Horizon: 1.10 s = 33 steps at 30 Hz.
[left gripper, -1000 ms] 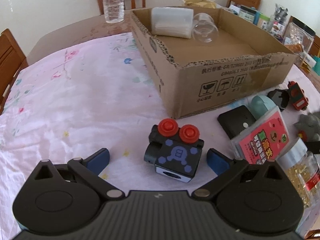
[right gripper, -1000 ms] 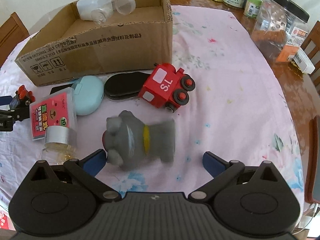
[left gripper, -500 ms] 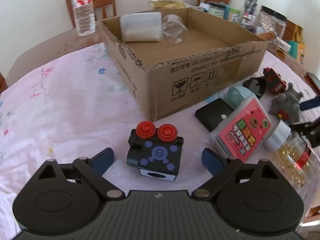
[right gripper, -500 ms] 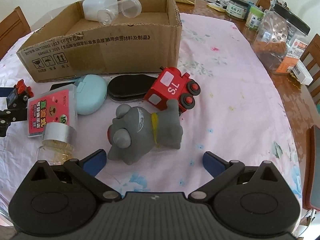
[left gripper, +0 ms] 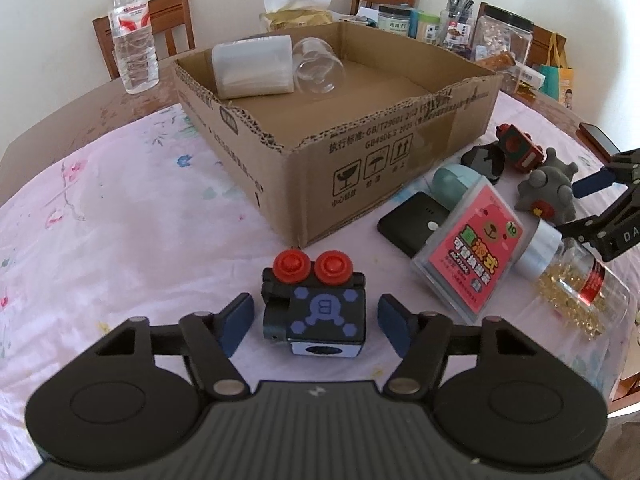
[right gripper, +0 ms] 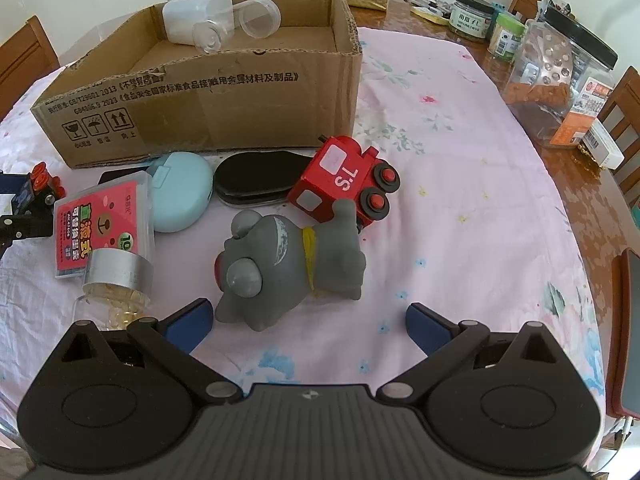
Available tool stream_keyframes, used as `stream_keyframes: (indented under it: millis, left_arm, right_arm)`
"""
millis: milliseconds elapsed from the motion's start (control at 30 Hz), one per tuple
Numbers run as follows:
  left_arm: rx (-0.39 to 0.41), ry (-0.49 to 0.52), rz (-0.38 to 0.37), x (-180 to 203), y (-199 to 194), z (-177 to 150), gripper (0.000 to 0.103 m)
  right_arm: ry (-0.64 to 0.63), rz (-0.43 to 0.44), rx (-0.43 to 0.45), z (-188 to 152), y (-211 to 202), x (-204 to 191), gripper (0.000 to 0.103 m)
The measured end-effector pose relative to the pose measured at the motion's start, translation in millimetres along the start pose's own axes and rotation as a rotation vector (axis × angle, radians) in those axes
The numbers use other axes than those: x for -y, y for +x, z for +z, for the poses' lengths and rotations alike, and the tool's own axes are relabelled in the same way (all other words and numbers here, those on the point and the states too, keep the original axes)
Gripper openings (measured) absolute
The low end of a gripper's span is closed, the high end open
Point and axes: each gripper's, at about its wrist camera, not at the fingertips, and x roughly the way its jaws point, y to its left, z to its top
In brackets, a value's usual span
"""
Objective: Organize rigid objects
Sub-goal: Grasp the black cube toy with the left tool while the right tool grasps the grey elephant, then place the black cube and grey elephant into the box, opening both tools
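On the table (left gripper: 120, 208), beside the cardboard box (left gripper: 360, 168) printed "GB/T29601 2013", the left tongs (left gripper: 316, 320) have narrowed from wide open a second ago and are closing around the black toy train (left gripper: 316, 312), pads just short of its sides: a pickup looks imminent. The right tongs (right gripper: 306, 320) gape, empty, before the grey toy animal (right gripper: 288, 264). The red train (right gripper: 344, 184) reads "S.L".

The left gripper (left gripper: 316, 318) tilts downward, its jaws closing; the right gripper (right gripper: 308, 318) tilts downward with jaws spread wide.
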Motion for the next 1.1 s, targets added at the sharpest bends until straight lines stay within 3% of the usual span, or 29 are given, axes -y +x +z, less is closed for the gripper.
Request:
stream_keyframes:
  millis: [167,400,733,1100]
  left_arm:
    - [-0.005,0.002,-0.004,-2.2,-2.3,-0.3,0.060]
    - [-0.012,0.023,-0.018,-3.4,-1.7,2.8,0.051]
    - [-0.033,0.014,-0.003,-1.5,-0.8,6.2,0.050]
    - [-0.056,-0.008,0.008,1.9,-13.6,12.8,0.050]
  right_arm:
    - [-0.022,0.007,-0.018,6.7,1.7,-1.4,0.103]
    - [-0.104,0.022,0.026,18.9,-1.5,-6.0,0.103]
    - [-0.156,0.043,0.009,24.2,1.4,-9.9,0.079]
    - [-0.163,0.034,-0.005,27.7,-12.3,-3.5,0.076]
